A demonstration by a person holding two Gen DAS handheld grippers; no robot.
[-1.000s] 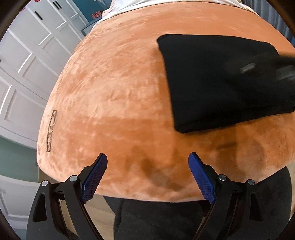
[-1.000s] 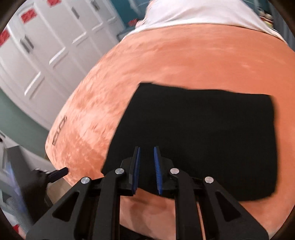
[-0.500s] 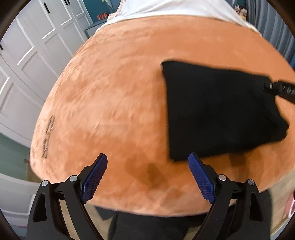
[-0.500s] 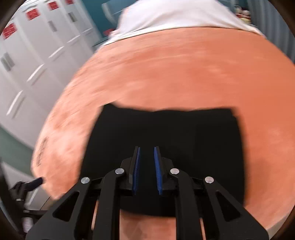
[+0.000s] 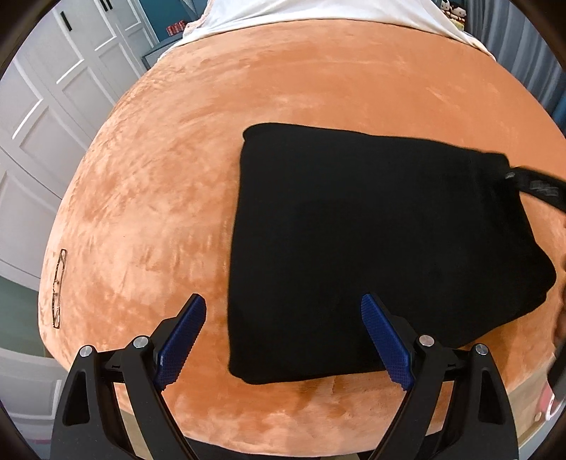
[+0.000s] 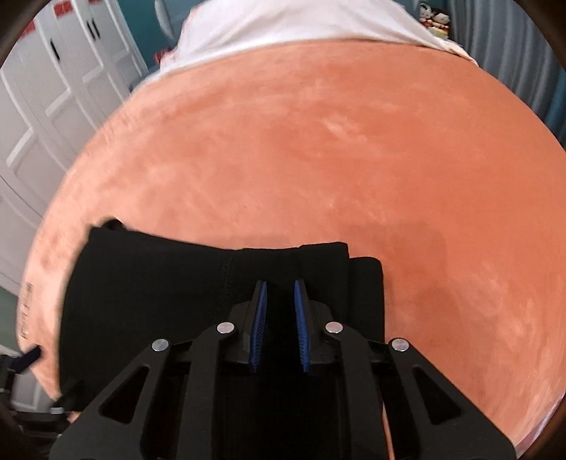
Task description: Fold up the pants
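Note:
Black pants (image 5: 371, 230) lie folded into a thick rectangle on an orange plush blanket (image 5: 159, 194). My left gripper (image 5: 283, 300) hangs open just above their near left corner, nothing between its blue pads. In the right wrist view the pants (image 6: 159, 283) fill the lower left, with layered edges at their right side. My right gripper (image 6: 280, 283) sits low over that far edge. Its jaws stand narrow and are opening, with black cloth between the pads. From the left wrist view the right gripper (image 5: 513, 175) meets the pants' far right corner.
White bedding (image 5: 318, 10) covers the far end of the bed. White wardrobe doors (image 5: 53, 106) stand along the left side. A small stitched label (image 5: 58, 286) marks the blanket's left edge. The bed's near edge runs just below my left gripper.
My right gripper has travelled across the pants from their near edge to the far edge. My left gripper has shifted right, from bare blanket to over the pants' near left corner.

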